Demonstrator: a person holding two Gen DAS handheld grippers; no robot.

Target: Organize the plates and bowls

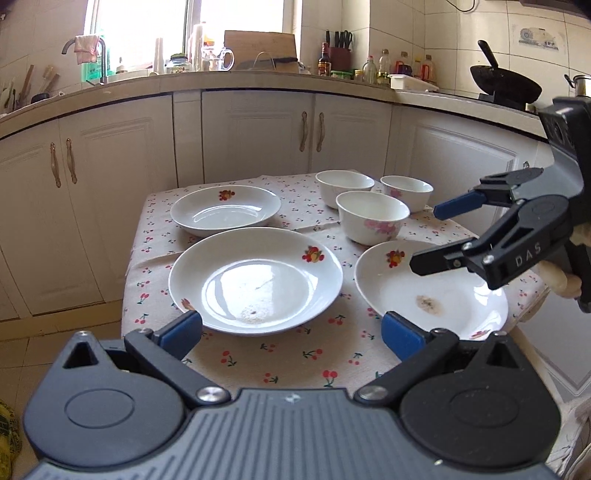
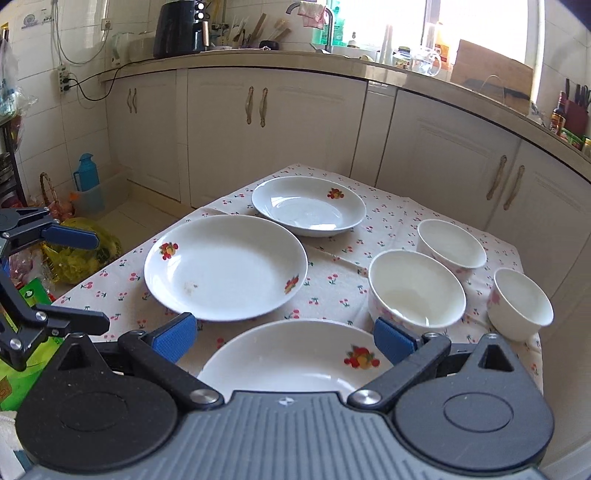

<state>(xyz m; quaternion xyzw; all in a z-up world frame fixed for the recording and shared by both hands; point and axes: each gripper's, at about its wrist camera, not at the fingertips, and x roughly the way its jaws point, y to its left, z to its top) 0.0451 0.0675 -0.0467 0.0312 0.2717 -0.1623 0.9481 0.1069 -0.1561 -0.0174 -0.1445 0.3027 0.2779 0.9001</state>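
Home kitchen: tiled walls, cabinets (image 1: 255, 133), sink tap (image 2: 317, 14), wok (image 1: 506, 85), knife block (image 1: 340, 55).

Kitchen. Cream cupboards (image 1: 258, 129) run around under long counter (image 1: 229, 79). White tile wall (image 1: 461, 33) behind. Bright window (image 1: 240, 18) pours in daylight. Tap (image 1: 101, 55) with pink cloth (image 1: 86, 48) on it. Black wok (image 1: 506, 86) at right, maybe on stove. Pale tile floor (image 2: 144, 221).

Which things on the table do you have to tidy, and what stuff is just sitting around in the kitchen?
To tidy:
- three plates
- three bowls

Just sitting around:
- wok
- knife block
- blue flask
- cutting board
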